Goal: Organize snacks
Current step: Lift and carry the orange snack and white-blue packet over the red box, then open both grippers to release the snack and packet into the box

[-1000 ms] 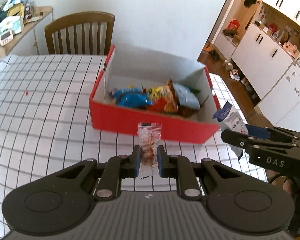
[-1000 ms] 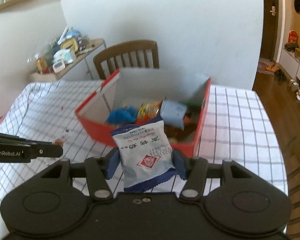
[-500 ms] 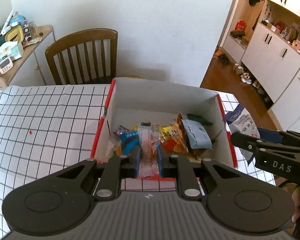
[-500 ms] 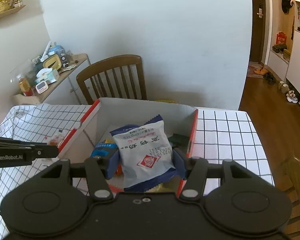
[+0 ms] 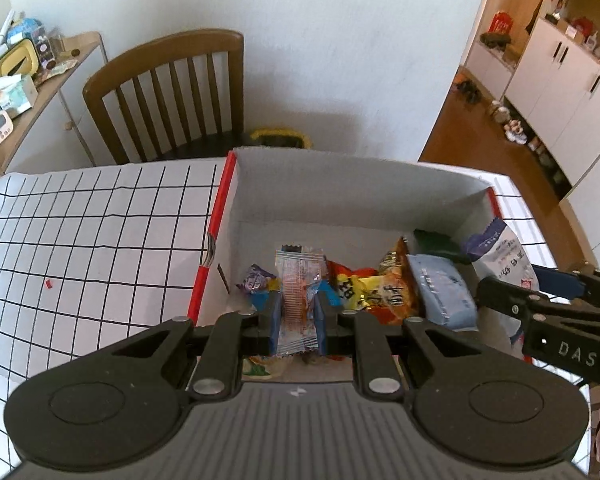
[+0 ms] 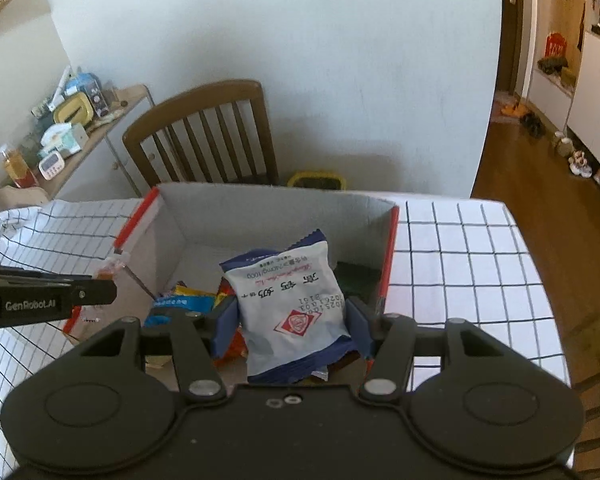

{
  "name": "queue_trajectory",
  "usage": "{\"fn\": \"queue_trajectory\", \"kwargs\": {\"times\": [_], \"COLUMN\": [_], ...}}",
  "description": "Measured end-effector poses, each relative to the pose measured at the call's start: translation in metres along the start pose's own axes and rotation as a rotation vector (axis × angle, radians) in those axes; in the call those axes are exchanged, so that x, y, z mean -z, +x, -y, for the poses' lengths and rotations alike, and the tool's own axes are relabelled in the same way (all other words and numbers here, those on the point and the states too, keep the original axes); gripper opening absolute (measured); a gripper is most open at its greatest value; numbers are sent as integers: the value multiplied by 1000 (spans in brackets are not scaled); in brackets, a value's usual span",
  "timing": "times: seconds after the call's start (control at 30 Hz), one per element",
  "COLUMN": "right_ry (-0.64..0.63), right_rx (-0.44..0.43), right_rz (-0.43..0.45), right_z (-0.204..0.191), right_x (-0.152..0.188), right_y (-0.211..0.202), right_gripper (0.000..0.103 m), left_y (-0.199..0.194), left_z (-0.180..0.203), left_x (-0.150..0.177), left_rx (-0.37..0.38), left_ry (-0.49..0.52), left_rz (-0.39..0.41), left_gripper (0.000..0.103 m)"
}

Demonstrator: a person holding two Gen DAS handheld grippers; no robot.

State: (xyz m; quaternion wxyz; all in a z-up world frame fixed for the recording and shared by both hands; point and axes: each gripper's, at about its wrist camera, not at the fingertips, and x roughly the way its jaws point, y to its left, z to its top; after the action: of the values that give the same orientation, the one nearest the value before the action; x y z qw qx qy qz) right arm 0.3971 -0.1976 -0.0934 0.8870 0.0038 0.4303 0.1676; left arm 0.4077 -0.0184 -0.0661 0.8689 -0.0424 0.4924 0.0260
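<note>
A red box [image 5: 220, 200] with white inner walls stands on the checked table and holds several snack packets. My left gripper [image 5: 297, 316] is shut on a clear packet with an orange snack [image 5: 299, 292], held over the box's left part. My right gripper [image 6: 292, 320] is shut on a white and blue snack bag [image 6: 290, 304], held over the box's right part [image 6: 392, 240]. The bag also shows in the left wrist view [image 5: 500, 252]. The left gripper's side shows in the right wrist view [image 6: 48, 300].
A wooden chair [image 5: 168, 92] stands behind the table. A side shelf [image 5: 24, 76] with clutter is at the far left. A yellow-rimmed bin [image 6: 316, 180] sits on the floor behind the box. White cabinets [image 5: 560, 72] stand at the right.
Both grippers have moved forward and up from in front of the box to above its inside, each still holding its packet.
</note>
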Motion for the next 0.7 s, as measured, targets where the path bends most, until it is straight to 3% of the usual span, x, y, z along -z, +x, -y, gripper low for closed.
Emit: {"fn": "queue_trajectory", "kwargs": {"times": [0.7], "right_ry": [-6], "right_rx": [16], "right_rz": [-98], "right_z": [-1], "right_x": [11], "right_y": [39], "right_gripper": [57], "left_y": [63], "left_z": [-9], "left_x": [3], "left_rx": [-11], "left_ry": [-1], "left_rz": [-126], "left_gripper": [17]}}
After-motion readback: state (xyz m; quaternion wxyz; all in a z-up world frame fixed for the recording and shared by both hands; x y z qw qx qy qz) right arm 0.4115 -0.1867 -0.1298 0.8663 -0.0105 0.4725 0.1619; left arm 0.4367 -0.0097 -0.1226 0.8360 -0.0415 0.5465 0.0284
